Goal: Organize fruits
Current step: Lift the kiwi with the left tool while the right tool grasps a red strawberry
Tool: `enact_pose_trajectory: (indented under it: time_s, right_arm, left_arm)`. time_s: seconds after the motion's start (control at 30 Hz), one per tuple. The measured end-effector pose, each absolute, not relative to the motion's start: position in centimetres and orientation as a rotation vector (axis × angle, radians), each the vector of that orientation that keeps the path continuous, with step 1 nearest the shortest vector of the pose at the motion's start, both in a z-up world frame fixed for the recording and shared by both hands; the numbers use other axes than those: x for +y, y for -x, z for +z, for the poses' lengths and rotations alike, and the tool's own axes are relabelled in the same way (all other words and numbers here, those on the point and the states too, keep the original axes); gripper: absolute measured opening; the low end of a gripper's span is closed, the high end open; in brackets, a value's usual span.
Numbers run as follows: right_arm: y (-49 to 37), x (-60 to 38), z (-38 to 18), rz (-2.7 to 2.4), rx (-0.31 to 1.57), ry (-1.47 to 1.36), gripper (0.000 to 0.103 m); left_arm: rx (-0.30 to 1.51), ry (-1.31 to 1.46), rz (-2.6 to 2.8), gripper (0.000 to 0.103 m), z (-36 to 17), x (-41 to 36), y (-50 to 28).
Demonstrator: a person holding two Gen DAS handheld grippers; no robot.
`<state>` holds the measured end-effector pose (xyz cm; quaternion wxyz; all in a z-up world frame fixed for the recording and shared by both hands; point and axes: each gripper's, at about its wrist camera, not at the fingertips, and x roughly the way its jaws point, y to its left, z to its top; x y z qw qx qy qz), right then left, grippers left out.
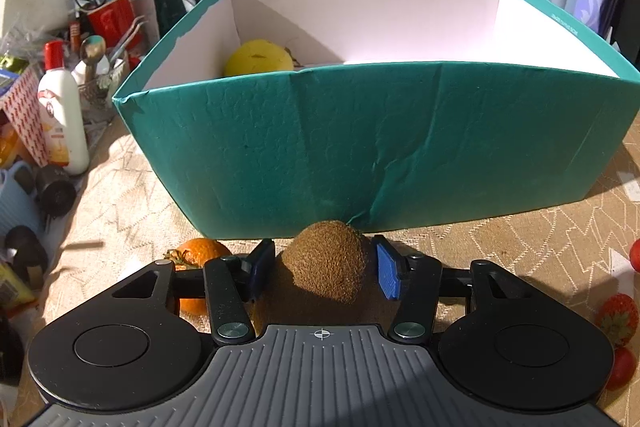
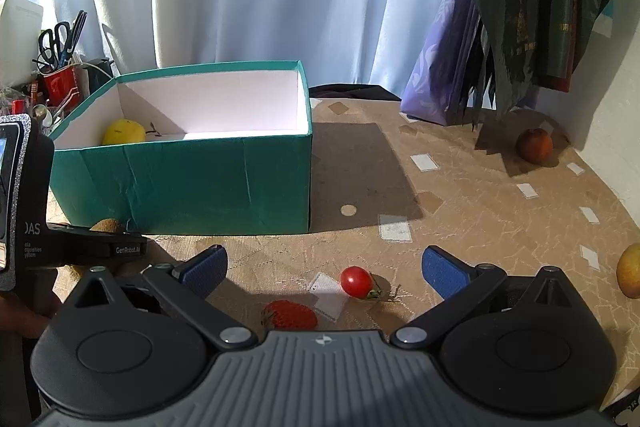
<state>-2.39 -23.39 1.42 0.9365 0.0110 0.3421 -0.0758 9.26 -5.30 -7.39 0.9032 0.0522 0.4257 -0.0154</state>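
Observation:
A brown kiwi [image 1: 326, 267] lies on the tablecloth just in front of the teal box [image 1: 360, 155]. My left gripper [image 1: 323, 249] has its blue pads against both sides of the kiwi. A yellow fruit [image 1: 258, 59] sits in the box's far left corner. A mandarin [image 1: 200, 255] lies left of that gripper. In the right wrist view, my right gripper [image 2: 324, 259] stands open above the table, with a cherry tomato [image 2: 356, 281] and a strawberry [image 2: 290, 315] below its spread fingers. The kiwi [image 2: 108, 225] peeks out behind the left gripper's arm.
Clutter fills the table's left side: a lotion bottle [image 1: 62, 115] and a red cup of scissors [image 1: 110, 15]. A strawberry [image 1: 618, 319] lies at the right. A reddish fruit [image 2: 534, 145] and a yellowish one [image 2: 630, 275] lie farther right, near a purple bag [image 2: 440, 79].

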Motion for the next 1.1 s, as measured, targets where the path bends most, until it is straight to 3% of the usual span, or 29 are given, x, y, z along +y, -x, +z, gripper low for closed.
enact_pose_trajectory:
  time_s: [0.3, 0.5, 0.67, 1.1]
  right_arm:
    - [2.0, -23.8, 0.7, -0.162, 0.720, -0.013, 0.102]
    - [1.3, -24.6, -0.6, -0.160, 0.760, -0.019, 0.079]
    - [0.6, -24.8, -2.7, -0.137, 0.854, -0.039, 0.051]
    - [0.1, -23.2, -3.6, -0.015, 0.849, -0.061, 0.051]
  left_arm:
    - [0.882, -0.068, -0.068, 0.057, -6.4, -5.2, -7.9]
    - [0.848, -0.056, -0.100, 0.057, -4.2, -5.2, -6.5]
    - [0.824, -0.050, -0.111, 0.057, -2.6, -4.9, -5.6]
    - [0.806, -0.035, -0.098, 0.057, -1.4, -4.2, -4.3]
